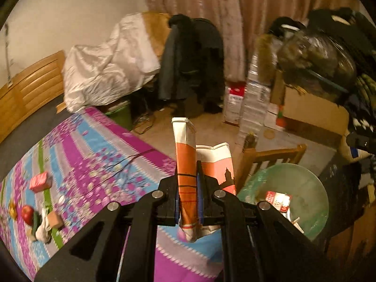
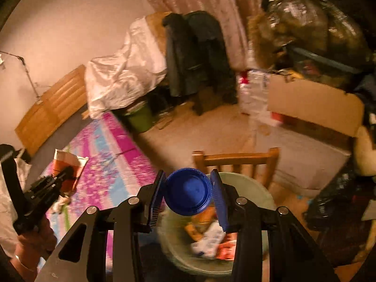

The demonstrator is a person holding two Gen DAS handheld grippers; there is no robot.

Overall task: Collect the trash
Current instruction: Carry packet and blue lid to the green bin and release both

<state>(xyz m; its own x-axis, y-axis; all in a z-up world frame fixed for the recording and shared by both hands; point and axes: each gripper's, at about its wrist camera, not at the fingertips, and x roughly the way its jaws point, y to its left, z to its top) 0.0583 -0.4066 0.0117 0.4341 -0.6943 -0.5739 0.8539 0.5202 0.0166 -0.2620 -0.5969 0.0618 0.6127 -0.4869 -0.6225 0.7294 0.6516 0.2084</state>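
Observation:
My left gripper [image 1: 187, 183] is shut on an orange-and-white paper bag [image 1: 185, 155], held upright above the edge of the purple floral table [image 1: 98, 155]; it also shows in the right wrist view [image 2: 64, 172]. My right gripper [image 2: 189, 191] holds a blue plastic lid [image 2: 188, 191] between its pads, over the pale green trash bin [image 2: 256, 188], which holds wrappers. The bin shows in the left wrist view [image 1: 305, 178] to the right of the bag. A red carton [image 1: 40, 182], an apple [image 1: 27, 212], a small brown box [image 1: 55, 219] and crumpled scraps [image 1: 42, 230] lie on the table at left.
A wooden chair [image 2: 237, 159] stands behind the bin. Cardboard boxes [image 2: 315, 103], a stack of water bottles [image 1: 255, 94] and a full black bag [image 2: 312, 25] crowd the right. A chair with dark coats [image 1: 190, 61] and a white-covered pile [image 1: 108, 65] stand at the back.

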